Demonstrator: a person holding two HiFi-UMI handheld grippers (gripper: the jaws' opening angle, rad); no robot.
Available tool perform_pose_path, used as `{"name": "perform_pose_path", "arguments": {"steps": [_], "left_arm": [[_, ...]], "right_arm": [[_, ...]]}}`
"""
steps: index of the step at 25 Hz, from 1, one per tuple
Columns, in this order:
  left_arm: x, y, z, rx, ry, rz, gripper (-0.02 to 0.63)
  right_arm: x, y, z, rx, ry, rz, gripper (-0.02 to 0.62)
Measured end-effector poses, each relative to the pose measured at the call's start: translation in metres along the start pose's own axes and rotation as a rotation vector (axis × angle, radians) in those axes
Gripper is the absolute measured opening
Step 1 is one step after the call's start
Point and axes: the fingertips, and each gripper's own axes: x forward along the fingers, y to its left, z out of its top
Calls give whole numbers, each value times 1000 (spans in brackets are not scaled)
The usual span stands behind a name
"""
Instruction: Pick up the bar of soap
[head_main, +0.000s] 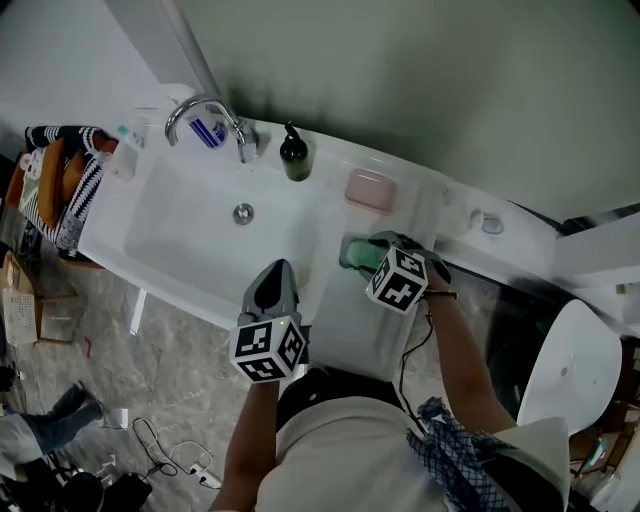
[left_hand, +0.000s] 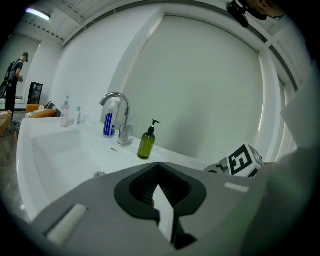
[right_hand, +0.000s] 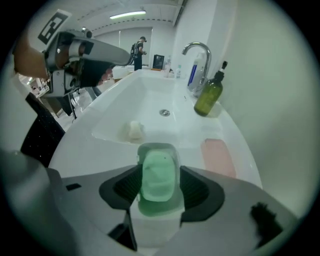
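Right gripper view: we see our right gripper (right_hand: 160, 187) open around the green bar of soap (right_hand: 159, 172) by the sink (right_hand: 145, 97), left gripper (head_main: 275, 272) closed and empty.

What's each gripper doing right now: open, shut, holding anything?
Left gripper: shut, holding nothing.
Right gripper: open, jaws on either side of the pale green bar of soap, not yet gripping it.

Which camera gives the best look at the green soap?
The right gripper view: the green soap sits close, central and whole. The head view shows only a small green edge of it; the left gripper view shows none.
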Motion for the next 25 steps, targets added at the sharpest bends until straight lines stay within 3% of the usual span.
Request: {"name": "perform_pose_path", "arguments": {"steps": [4,18,25], "left_arm": [[-2,7,1,-35,-9,13,6],[13,-9,-12,50,62,-33,6],[15,-12,-8,66,56,-38,6]], "right_arm": [[9,-2,-4,-22,39,11,225],[20,-4,-1,-48,88,83,232],[32,-9,-11,-123,151,15,242]]}}
